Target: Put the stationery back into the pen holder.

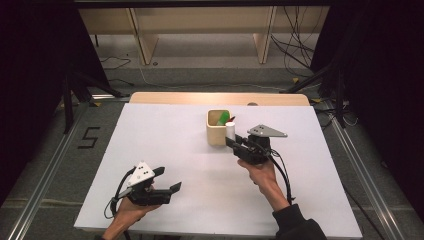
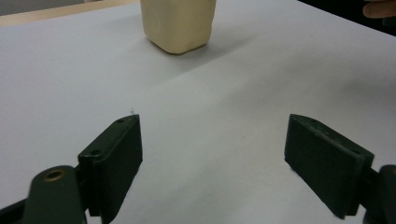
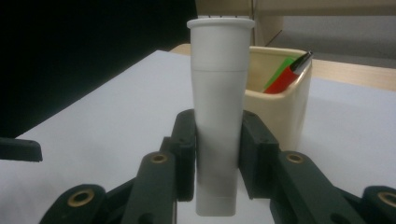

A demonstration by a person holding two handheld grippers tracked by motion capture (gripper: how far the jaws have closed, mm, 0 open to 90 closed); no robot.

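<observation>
**Q:** Left gripper (image 1: pixel 167 180) at the near left edge, what's it doing?

**A:** Jaws spread wide, nothing between them. Right gripper (image 1: pixel 231 142) is clamped on one upright white tube (image 3: pixel 219 116), just beside the single cream holder cup (image 1: pixel 217 131) toward the far middle.

**Q:** What's in the cup?

**A:** One green item (image 3: pixel 279 70), one red pen (image 3: pixel 287 74). White table (image 1: pixel 165 145), wooden shelving (image 1: pixel 200 30) and cables (image 1: pixel 295 45) behind, dark room.

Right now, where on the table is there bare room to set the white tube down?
Bare table lies left of the cream holder and between the left gripper and right gripper. It's crowded around the holder, where the right gripper holds the white tube.
</observation>
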